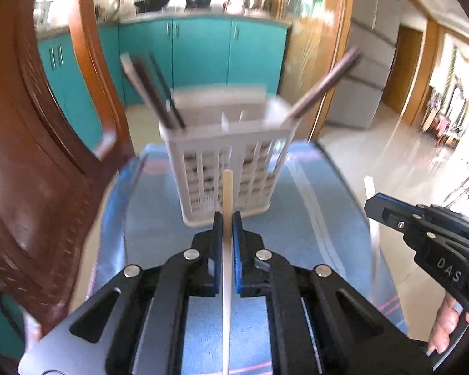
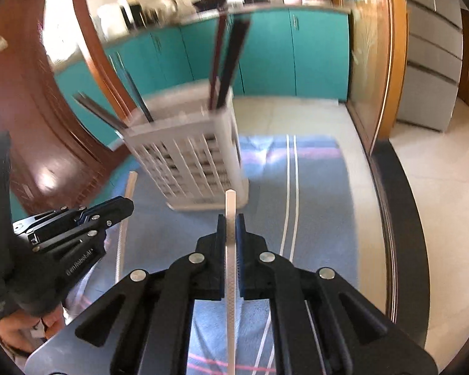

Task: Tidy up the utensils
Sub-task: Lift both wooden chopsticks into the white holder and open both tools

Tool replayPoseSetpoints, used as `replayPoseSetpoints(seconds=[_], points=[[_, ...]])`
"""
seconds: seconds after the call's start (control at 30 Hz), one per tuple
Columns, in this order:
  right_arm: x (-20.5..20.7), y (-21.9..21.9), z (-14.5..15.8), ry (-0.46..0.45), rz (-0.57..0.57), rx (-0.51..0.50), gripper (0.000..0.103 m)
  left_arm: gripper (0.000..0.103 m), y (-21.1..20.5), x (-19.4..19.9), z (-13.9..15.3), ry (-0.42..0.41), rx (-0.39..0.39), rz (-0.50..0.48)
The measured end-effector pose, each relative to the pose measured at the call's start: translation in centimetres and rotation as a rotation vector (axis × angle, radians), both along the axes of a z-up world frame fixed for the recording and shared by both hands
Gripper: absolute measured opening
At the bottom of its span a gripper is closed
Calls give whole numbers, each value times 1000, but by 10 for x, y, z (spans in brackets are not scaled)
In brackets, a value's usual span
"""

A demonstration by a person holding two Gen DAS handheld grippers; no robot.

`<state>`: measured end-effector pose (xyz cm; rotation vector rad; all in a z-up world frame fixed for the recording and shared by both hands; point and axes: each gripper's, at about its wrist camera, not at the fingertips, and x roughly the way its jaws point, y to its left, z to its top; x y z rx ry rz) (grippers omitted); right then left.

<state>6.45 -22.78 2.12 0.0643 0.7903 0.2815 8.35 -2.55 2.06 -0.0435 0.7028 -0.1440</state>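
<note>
1. Your L gripper [image 1: 227,218] had its jaws pinched on a pale cream chopstick [image 1: 227,187]. The stick ran lengthwise between the blue pads [image 1: 237,250], its tip poking out ahead of them toward the holder.
2. Your R gripper [image 2: 231,220] was likewise clamped on a white chopstick [image 2: 230,206], textured along the part between the pads. Its squared tip stood just past the fingertips.
3. The white slatted utensil holder [image 1: 228,168] stood upright on the blue striped cloth [image 1: 159,218], right in front of both grippers. A divider split the top into compartments.
4. Dark chopsticks [image 1: 153,93] leaned out of the holder's left compartment in the L wrist view; another dark pair [image 1: 325,84] leaned out at the right corner. Both were blurred, so I couldn't count them.
5. In the L wrist view the R gripper showed at the right edge, with the person's fingers [image 1: 447,322] on its handle; the white chopstick appeared there as a blurred pale streak.
6. In the R wrist view the L gripper sat at lower left, near the holder, cream stick crossing its tips.
7. Both held sticks were clear of the holder, not in any compartment.
8. Bkgd: teal cabinets [image 1: 200,53] and a reddish wooden chair [image 1: 40,156] at left.
</note>
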Motion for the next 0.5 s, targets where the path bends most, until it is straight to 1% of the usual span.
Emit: replayPoseSetpoints(seconds=[0.1,0.13,0.17,0.2,0.23,0.3,0.33,0.4,0.5], points=[[-21,-10,32,-73,-1,55,6,7,5,-15,35,-78,-19,-26],[-24,-13,39,-92,-4,67,6,7,8,-16,53,-116,-30,-41],[-30,-17,54,-124,-10,86,6,7,11,-19,66,-143,-43,-46],[-33,-20,66,-151,-14,104,7,7,21,-21,85,-185,-69,-47],[-35,-21,76,-172,-15,119,7,7,24,-22,98,-215,-93,-39],[-38,-24,102,-234,-10,162,7,7,40,-20,122,-274,-142,-17],[-37,-24,114,-261,-8,175,7,7,52,-17,138,-321,-183,9],[-30,-19,138,-324,-14,188,7,7,69,-13,155,-384,-243,57],[-17,-11,163,-420,-29,222,7,7,90,-1,163,-436,-322,130]])
